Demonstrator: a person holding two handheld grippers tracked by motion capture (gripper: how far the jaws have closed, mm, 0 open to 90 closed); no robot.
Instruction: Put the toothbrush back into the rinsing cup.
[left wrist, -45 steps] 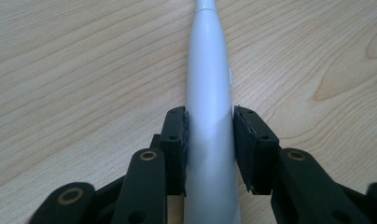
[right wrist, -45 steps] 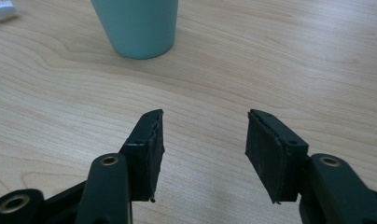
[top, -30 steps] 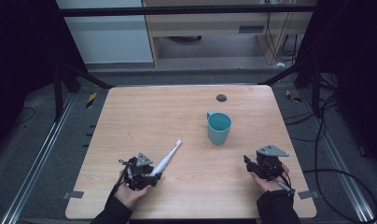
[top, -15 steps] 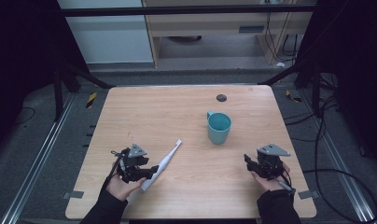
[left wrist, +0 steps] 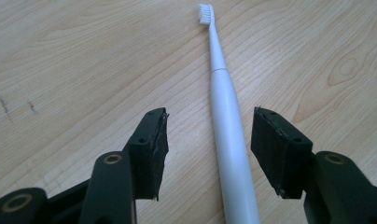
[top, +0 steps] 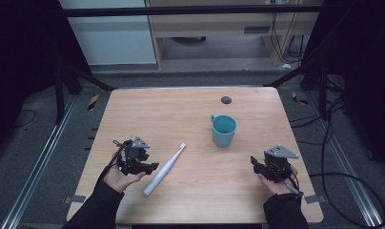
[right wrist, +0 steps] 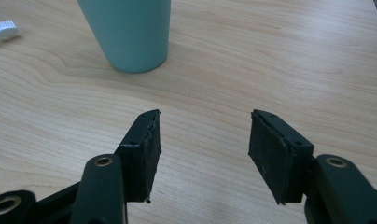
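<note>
White plastic electric toothbrush (left wrist: 226,121) lies flat on your pale wooden counter (top: 190,109), bristled head pointing away from you toward the teal plastic cup (top: 223,130) that stands upright, well apart from it. Your left tongs (left wrist: 207,140) have just been opening; they now stand wide above the handle, which runs between the pads without touching either. Your right tongs (right wrist: 203,144) hover open over bare wood near the counter's right front, facing the cup, with nothing between the pads. A small dark round disc (top: 225,100) sits behind the cup.
</note>
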